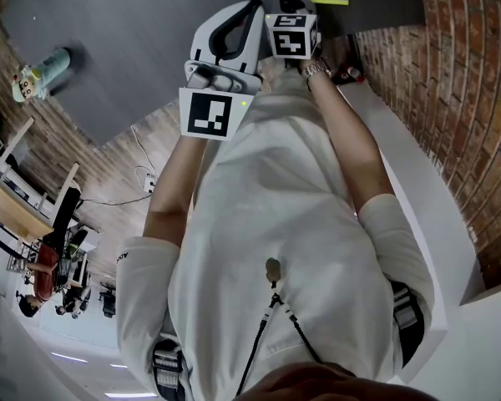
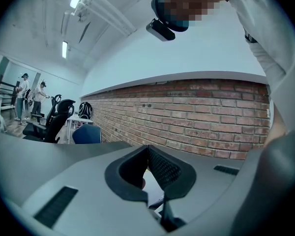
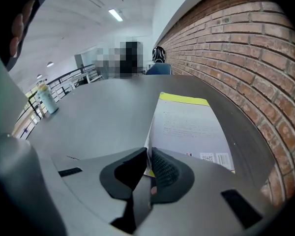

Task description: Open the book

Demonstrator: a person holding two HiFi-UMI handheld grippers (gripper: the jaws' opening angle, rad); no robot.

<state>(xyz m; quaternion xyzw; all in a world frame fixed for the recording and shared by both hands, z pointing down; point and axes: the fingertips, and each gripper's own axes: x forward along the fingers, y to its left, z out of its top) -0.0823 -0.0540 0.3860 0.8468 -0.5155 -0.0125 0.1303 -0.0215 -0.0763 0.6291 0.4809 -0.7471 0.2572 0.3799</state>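
Right tongs [image 3: 148,151] clamp the thin cover of the white book [image 3: 191,127]; left tongs [image 2: 147,148] closed, empty.

- We count one book [image 3: 187,127].
- We count one bench [image 3: 103,112] beneath it.
- We count two grippers, the left gripper [image 2: 147,150] and the right gripper [image 3: 149,154], each with two jaws.
- We count one bottle [image 3: 45,98].
- We count two chairs, a black chair [image 2: 56,118] and a blue chair [image 2: 86,133].
- In the left gripper view we count two bystanders, one bystander [image 2: 22,90] and a second bystander [image 2: 41,95].
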